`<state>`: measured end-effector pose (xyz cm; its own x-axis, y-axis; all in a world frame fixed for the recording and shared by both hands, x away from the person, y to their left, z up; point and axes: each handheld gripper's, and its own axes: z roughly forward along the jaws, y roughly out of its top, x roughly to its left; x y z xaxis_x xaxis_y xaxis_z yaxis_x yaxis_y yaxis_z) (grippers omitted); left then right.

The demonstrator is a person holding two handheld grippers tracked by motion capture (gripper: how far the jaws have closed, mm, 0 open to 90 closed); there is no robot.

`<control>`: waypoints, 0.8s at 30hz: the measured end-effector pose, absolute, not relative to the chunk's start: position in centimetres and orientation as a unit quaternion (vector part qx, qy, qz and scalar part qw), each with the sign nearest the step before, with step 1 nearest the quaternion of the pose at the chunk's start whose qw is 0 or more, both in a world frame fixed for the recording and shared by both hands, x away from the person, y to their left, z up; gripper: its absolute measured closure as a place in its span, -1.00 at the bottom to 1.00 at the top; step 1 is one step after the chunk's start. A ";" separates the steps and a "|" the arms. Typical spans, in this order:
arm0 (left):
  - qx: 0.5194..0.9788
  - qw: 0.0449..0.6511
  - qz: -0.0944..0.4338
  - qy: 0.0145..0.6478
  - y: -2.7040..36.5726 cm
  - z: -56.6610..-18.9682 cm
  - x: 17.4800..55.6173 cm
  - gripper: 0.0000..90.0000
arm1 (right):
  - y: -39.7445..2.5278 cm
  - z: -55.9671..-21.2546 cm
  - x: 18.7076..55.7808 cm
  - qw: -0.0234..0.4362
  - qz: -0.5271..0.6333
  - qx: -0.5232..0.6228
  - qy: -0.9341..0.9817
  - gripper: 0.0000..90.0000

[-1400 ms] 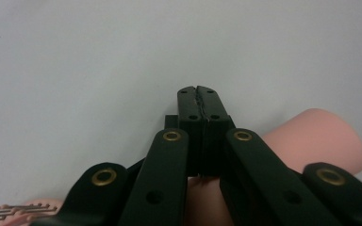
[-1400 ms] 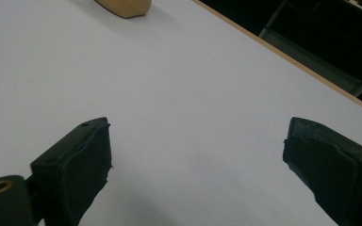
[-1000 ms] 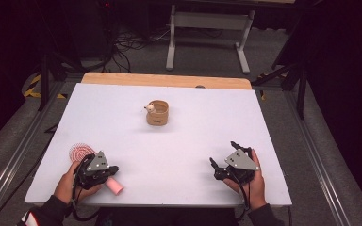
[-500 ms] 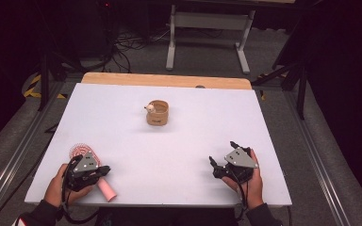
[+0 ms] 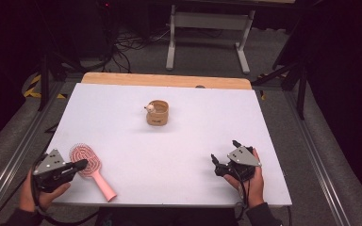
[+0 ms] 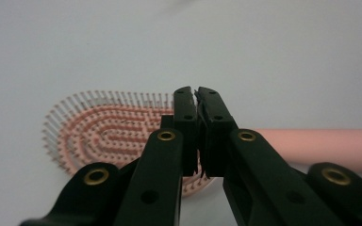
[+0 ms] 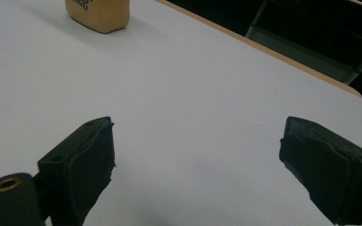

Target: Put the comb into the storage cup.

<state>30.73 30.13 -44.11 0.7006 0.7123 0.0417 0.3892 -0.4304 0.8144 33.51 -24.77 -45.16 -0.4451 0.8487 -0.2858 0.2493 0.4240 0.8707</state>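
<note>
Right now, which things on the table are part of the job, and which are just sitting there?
Part of the job:
hairbrush, lying bristles up
left gripper, jaws shut, right at the hairbrush

Just sitting there:
small tan cup, mid-table
right gripper, open over bare table

Left gripper low at near-left, jaws pressed together; right gripper at near-right, jaws spread wide.
</note>
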 end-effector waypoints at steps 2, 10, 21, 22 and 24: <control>0.814 0.410 0.210 0.353 31.4 -43.9 30.5 0.96 | -24.9 -45.2 33.6 0.378 0.395 0.368 0.752 -0.75; 0.802 0.376 0.207 0.415 34.4 -45.8 31.1 1.00 | -24.8 -45.1 33.5 0.383 0.390 0.359 0.756 -0.75; 0.806 0.346 0.172 0.448 33.8 -47.7 33.3 0.99 | -24.8 -45.1 33.4 0.384 0.390 0.349 0.761 -0.76; 0.805 0.349 0.172 0.449 33.6 -47.8 33.6 0.98 | -24.8 -45.1 33.4 0.385 0.390 0.348 0.761 -0.76; 0.803 0.353 0.169 0.450 33.2 -47.8 34.1 0.98 | -24.8 -45.0 33.4 0.385 0.389 0.345 0.763 -0.76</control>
